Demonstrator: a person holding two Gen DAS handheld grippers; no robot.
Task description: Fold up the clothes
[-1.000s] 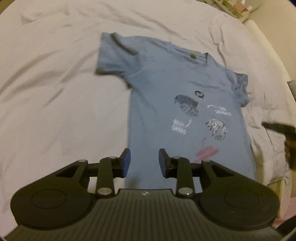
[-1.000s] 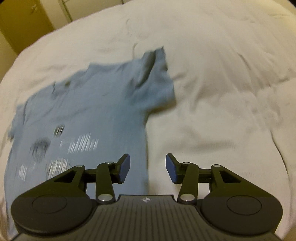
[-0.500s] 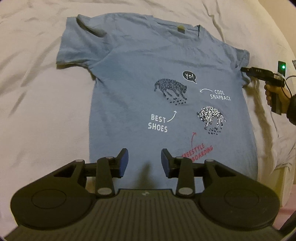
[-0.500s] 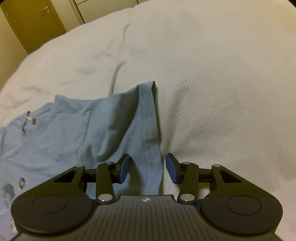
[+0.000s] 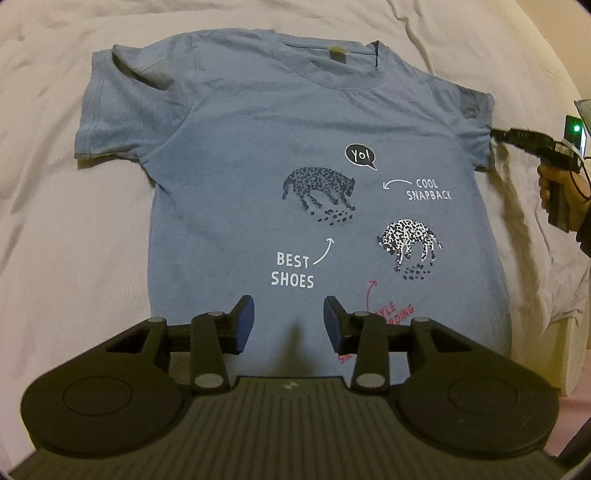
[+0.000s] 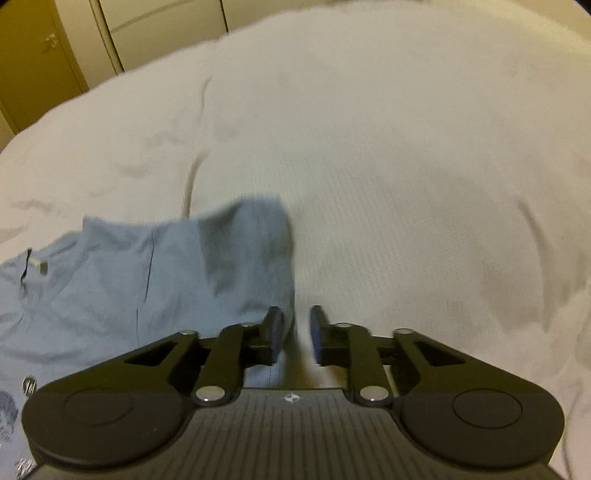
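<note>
A: Bedspread (image 5: 66, 258)?
B: White, rumpled, carrying the blue T-shirt (image 5: 258, 129) spread flat; cupboard doors (image 6: 155, 33) behind.
A: Tools?
B: Left tool (image 5: 288, 319) gapes empty over the hem; right tool (image 6: 295, 332), nearly closed, straddles the sleeve (image 6: 251, 258) edge.

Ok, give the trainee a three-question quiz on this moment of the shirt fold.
1. True or false: the shirt lies print-side up on the bed.
2. Which part of the shirt is the right gripper at? A) hem B) collar C) sleeve
3. Fill in: the left gripper is ____ and holds nothing.

Key:
1. True. The lettering and animal prints face up.
2. C. The sleeve edge sits between its narrowed fingers; the blur hides whether they have pinched it.
3. Open. Its fingers stand apart over the lower part of the shirt.
</note>
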